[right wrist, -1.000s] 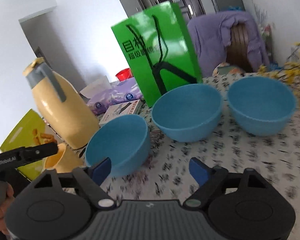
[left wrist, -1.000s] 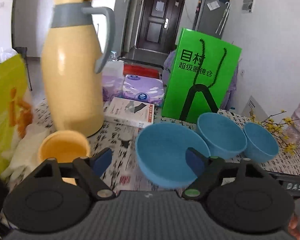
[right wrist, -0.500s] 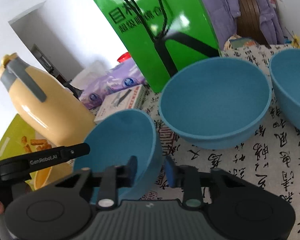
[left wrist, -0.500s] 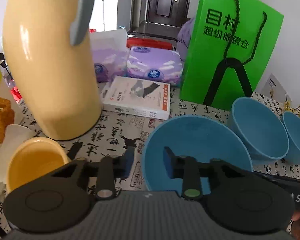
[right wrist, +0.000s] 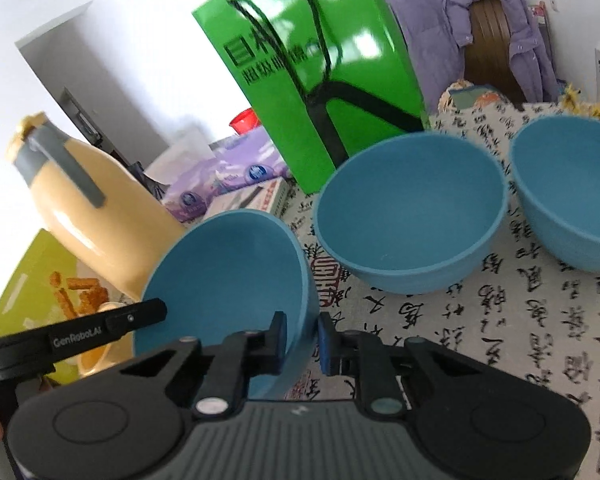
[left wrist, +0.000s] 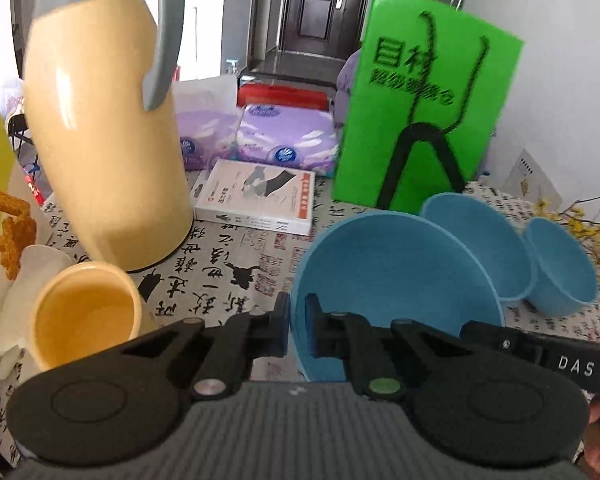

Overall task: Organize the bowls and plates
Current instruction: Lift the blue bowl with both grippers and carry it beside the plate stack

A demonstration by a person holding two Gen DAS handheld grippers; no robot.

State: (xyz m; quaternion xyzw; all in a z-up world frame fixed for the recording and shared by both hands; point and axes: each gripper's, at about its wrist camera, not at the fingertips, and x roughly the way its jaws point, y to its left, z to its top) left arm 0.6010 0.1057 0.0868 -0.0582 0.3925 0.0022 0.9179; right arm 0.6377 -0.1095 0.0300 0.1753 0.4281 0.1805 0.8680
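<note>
I have the nearest blue bowl (left wrist: 396,280) pinched from 2 sides. My left gripper (left wrist: 297,322) is closed on its near-left rim, 1 finger outside the wall and 1 inside. My right gripper (right wrist: 302,342) is clamped on the opposite rim of the same bowl (right wrist: 224,276), its left finger inside and the blue-padded right finger against the outer wall. The bowl sits tilted between the 2 tools, its opening tipped toward the left gripper's camera; I cannot tell whether its base touches the cloth.

Behind it on the calligraphy-print tablecloth (right wrist: 500,340) stand 2 more blue bowls. The middle bowl (right wrist: 410,216) is upright just beyond the held one, and the far bowl (right wrist: 568,196) stands just beside that, partly cut off by the edge of the right wrist view. In the left wrist view they line up as middle (left wrist: 480,244) and far (left wrist: 560,268), overlapping each other.

A green paper bag (left wrist: 424,108) with black cord handles stands upright behind the bowls. To the left is a tall yellow thermos (left wrist: 100,140) with a gray handle, and a yellow cup (left wrist: 84,316) sits near its base. A white box (left wrist: 256,200) lies flat between thermos and bag, with purple tissue packs (left wrist: 288,140) behind it.
</note>
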